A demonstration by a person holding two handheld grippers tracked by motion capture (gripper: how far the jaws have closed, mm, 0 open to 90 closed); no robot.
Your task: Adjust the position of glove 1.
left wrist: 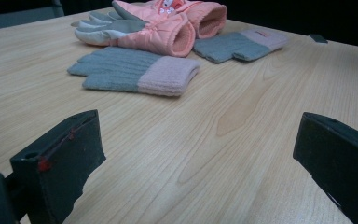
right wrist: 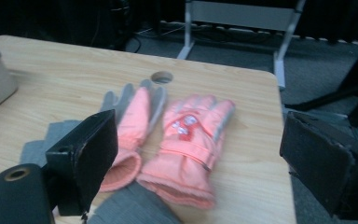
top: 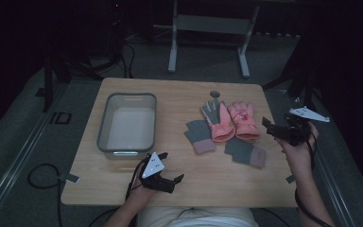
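Right now you are holding the left gripper low at the near edge, jaws apart and empty. Ahead of it, the grey gloves are lying apart from its fingers. Farther off, your right gripper, also gaping, is hovering just right of the pink gloves, cuffs toward you; it's nearer.

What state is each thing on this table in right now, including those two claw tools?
Left gripper: open, holding nothing, low over the table's near edge.
Right gripper: open, holding nothing, beside the gloves.
Pink padded gloves: lying flat, side by side, touching.
Left grey knit glove: flat on the table, untouched.
Right grey knit glove: flat, untouched.
Grey bin: upright, empty.
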